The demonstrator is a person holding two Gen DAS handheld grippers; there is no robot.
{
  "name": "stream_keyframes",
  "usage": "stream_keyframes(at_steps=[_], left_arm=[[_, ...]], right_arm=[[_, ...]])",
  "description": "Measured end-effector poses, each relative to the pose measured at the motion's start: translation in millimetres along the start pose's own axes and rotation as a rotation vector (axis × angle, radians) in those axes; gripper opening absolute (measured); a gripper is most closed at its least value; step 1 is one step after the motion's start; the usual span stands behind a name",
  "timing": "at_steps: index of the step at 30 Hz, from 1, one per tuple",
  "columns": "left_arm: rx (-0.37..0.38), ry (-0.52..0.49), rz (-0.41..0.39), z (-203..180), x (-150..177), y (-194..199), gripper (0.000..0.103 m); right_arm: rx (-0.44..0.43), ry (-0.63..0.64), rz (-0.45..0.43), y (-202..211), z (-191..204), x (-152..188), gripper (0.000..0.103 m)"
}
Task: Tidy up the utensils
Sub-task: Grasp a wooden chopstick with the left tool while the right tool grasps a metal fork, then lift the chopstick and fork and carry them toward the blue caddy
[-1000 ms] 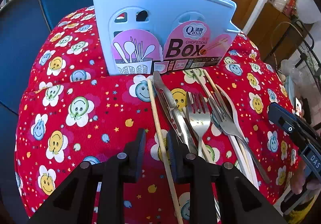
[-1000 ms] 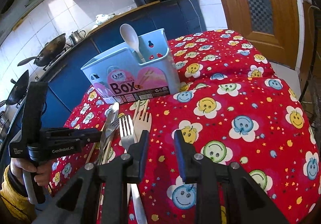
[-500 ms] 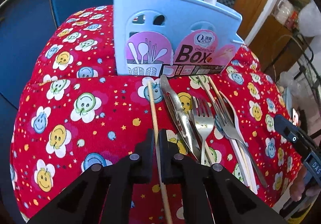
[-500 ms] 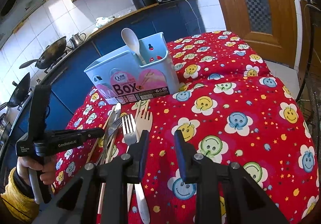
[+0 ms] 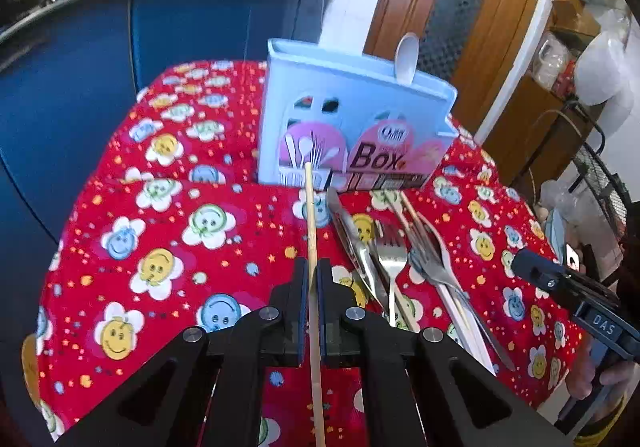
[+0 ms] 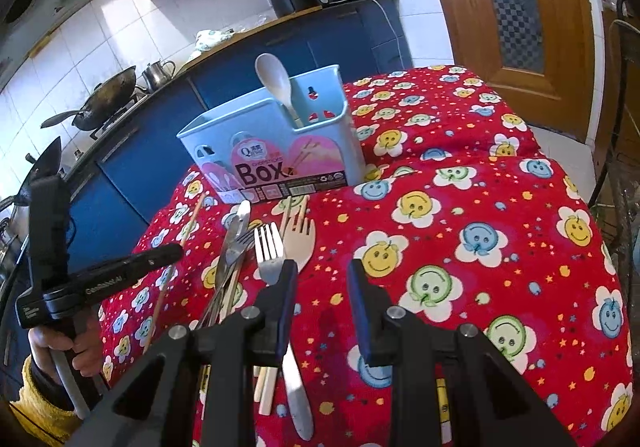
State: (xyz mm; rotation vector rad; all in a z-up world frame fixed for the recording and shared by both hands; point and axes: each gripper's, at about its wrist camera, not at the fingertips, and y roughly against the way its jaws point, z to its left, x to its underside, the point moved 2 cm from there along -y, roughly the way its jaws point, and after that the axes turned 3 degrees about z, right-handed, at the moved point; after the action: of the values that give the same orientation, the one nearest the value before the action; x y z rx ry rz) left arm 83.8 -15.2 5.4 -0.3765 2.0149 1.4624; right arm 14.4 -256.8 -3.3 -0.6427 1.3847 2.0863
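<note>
my left claw (image 5: 311, 279) pinching one wooden chopstick (image 5: 311, 231) just off the red smiley cloth (image 5: 160, 247), tip aimed at the blue holder (image 5: 344, 115) labelled "Box", right claw (image 6: 322, 275) spread wide over the fork (image 6: 269, 251), "GenRobot.AI" printed along the left one's side

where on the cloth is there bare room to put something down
Bare cloth lies right of the wooden fork, out to the table edge, and left of the chopstick. In front of the box, the cutlery pile crowds it.
</note>
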Motion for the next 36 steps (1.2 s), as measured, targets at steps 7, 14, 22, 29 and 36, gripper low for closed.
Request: stream_keyframes(at_steps=[7, 14, 22, 29, 36], left_arm=[[-0.015, -0.015, -0.103, -6, -1, 19, 0.004], [-0.019, -0.005, -0.155, 1, 1, 31, 0.004], [-0.006, 0.032, -0.173, 13, 2, 34, 0.004], [0.000, 0.046, -0.186, 20, 2, 34, 0.004], [-0.020, 0.053, -0.212, 30, 4, 41, 0.004]], right_arm=[[0.012, 0.028, 0.020, -2, 12, 0, 0.028], [0.018, 0.067, 0.049, -4, 24, 0, 0.028], [0.034, 0.168, 0.145, -24, 42, 0, 0.028], [-0.013, 0.202, 0.212, -40, 57, 1, 0.028], [-0.068, 0.157, 0.247, -61, 69, -5, 0.028]])
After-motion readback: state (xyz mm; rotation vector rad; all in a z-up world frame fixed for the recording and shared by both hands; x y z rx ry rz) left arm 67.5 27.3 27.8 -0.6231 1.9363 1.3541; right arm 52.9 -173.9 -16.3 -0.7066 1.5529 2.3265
